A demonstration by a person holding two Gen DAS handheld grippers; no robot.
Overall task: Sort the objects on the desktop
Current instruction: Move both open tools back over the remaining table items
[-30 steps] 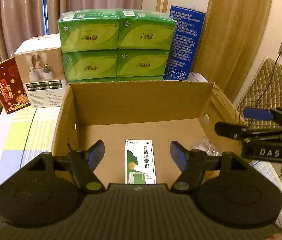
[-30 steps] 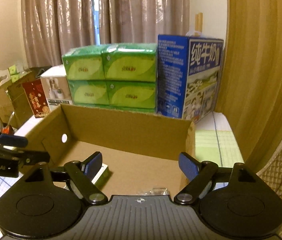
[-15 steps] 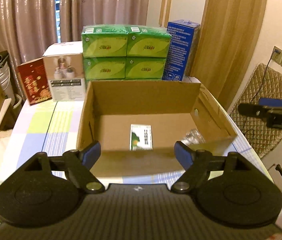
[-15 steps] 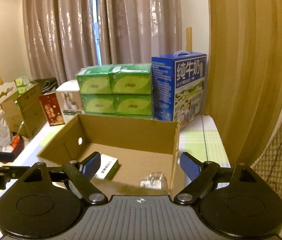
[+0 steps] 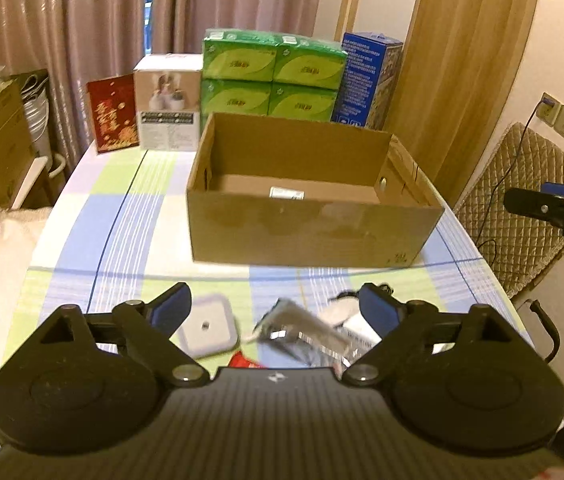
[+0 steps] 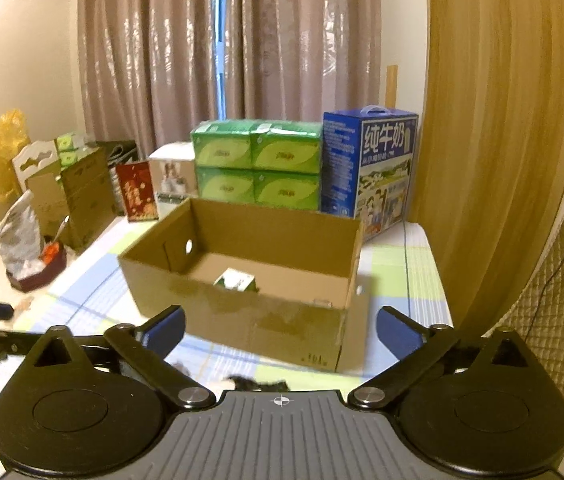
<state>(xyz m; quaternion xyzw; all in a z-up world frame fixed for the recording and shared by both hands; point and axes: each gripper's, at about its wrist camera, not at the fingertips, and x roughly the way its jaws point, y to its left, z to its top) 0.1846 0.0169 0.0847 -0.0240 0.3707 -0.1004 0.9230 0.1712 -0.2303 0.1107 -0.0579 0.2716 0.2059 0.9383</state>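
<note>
Item 1, left gripper [image 5: 275, 310]: jaws spread wide, nothing between them, held above the near table edge at 6 o'clock of the cardboard box [image 5: 314, 232]. Item 2, white square pad [image 5: 207, 328]: flat on the checked tablecloth [image 5: 121, 216], just beside the left blue fingertip, at 7 o'clock of the box. Item 3, crinkled silver packet [image 5: 302, 330]: loose among the clutter at 6 o'clock, blurred; a red scrap [image 5: 245, 360] shows just below it, its kind not readable. Item 4, white labelled item [image 5: 356, 330]: partly hidden behind the right blue fingertip of the same gripper, near a dark cord. Item 5, the box itself: open-topped, mid-table, already containing a small green-and-white carton [image 6: 235, 280] on its floor. Item 6, right gripper [image 6: 279, 330]: jaws likewise wide and empty, at 5 o'clock of the box. Risks noted: the unsorted pieces lie close together and overlap, so a wide closure could likely pinch two at once or catch the cord; the packet looks thin and slick and may slide out or crumple; the flat pad offers little edge and could skid on the cloth; the cloth itself may bunch if the fingertips press down; the two grippers could collide if both reach the pile.
</note>
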